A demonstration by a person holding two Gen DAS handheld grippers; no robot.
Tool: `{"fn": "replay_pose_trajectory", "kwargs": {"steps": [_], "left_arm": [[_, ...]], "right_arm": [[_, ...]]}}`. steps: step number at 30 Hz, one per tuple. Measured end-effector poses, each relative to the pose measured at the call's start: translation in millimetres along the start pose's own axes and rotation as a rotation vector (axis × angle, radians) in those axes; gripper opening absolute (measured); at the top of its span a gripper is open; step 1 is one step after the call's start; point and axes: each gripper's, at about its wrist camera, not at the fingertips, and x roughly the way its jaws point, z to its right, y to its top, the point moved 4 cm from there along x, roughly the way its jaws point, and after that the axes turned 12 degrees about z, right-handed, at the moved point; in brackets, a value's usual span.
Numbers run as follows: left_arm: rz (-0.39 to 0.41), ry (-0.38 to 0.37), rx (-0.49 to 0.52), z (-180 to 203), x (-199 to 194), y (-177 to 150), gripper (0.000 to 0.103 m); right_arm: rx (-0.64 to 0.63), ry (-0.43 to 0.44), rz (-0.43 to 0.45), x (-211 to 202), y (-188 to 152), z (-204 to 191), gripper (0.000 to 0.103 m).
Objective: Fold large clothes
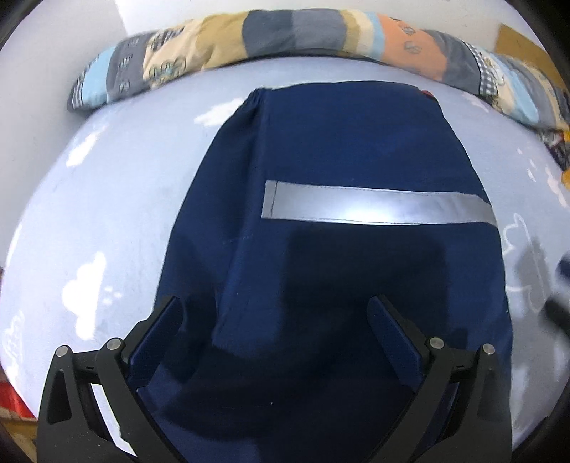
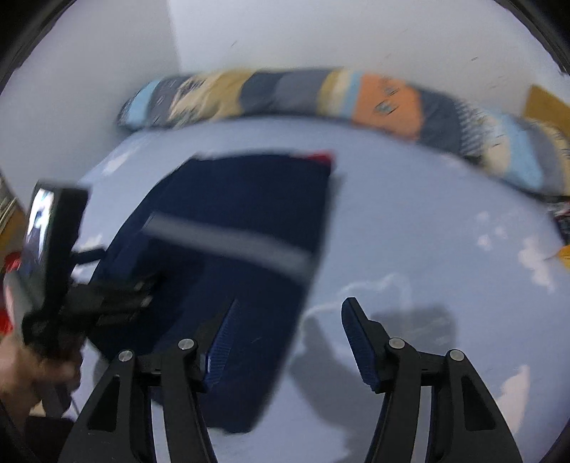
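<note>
Left wrist view: I'm hovering both grippers' open fingers (image 1: 274,322) (image 2: 288,320) over the navy garment (image 1: 356,160); a shallow pinch risks grabbing one layer only.

My left wrist cam hangs close over the navy garment (image 1: 356,171), tilted down toward the patchwork quilt (image 1: 302,32) at 12 o'clock. Right cam's further off, garment (image 2: 242,199) at 10 o'clock. Both catch the quilt and the blue sheet (image 2: 427,220).
</note>
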Motion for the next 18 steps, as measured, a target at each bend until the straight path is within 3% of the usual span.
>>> {"fn": "replay_pose_trajectory", "kwargs": {"steps": [2,7,9,14,18], "left_arm": [[-0.005,-0.003,-0.001,-1,0,-2,0.103],[-0.006,-0.009,0.019,0,-3,-2,0.103],[0.014,-0.017,0.009,-4,-9,0,0.103],[0.006,-0.017,0.007,-13,-9,-4,0.103],[-0.021,-0.015,0.002,-13,-5,-7,0.103]], "right_arm": [[-0.021,0.046,-0.037,8,-9,-16,0.051],[-0.067,0.07,-0.196,41,-40,-38,0.052],[-0.097,0.059,-0.175,37,-37,-42,0.048],[-0.14,0.147,-0.093,1,-24,-59,0.048],[-0.127,0.178,-0.203,17,-51,-69,0.048]]}}
